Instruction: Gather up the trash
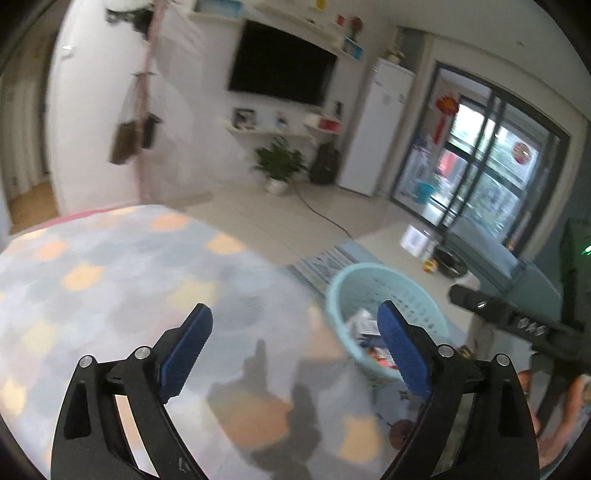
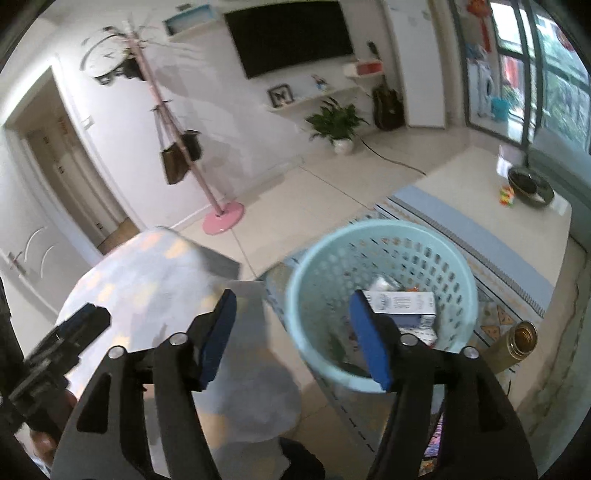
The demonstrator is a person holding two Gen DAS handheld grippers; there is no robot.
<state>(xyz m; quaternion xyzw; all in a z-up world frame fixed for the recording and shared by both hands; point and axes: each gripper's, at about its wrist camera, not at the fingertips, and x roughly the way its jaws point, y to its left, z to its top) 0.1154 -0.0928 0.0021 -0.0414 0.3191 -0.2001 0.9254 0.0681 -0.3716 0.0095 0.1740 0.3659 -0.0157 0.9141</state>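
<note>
Above the pale blue basket point(image 2: 384, 258), both tools, left tool point(image 1: 295, 332) and right tool point(image 2: 291, 325), apparently angle downward, spread wide, empty.

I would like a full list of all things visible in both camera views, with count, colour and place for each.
basket: one, light blue, on the rug, trash inside
white box: one, in the basket
padded seat: one, pastel spots, left of the basket
coat stand: one, pink, by the wall
television: one, black, on the wall
potted plant: one, green, below the shelves
flask: one, gold, right of the basket
left tongs: open, empty
right tongs: open, empty
</note>
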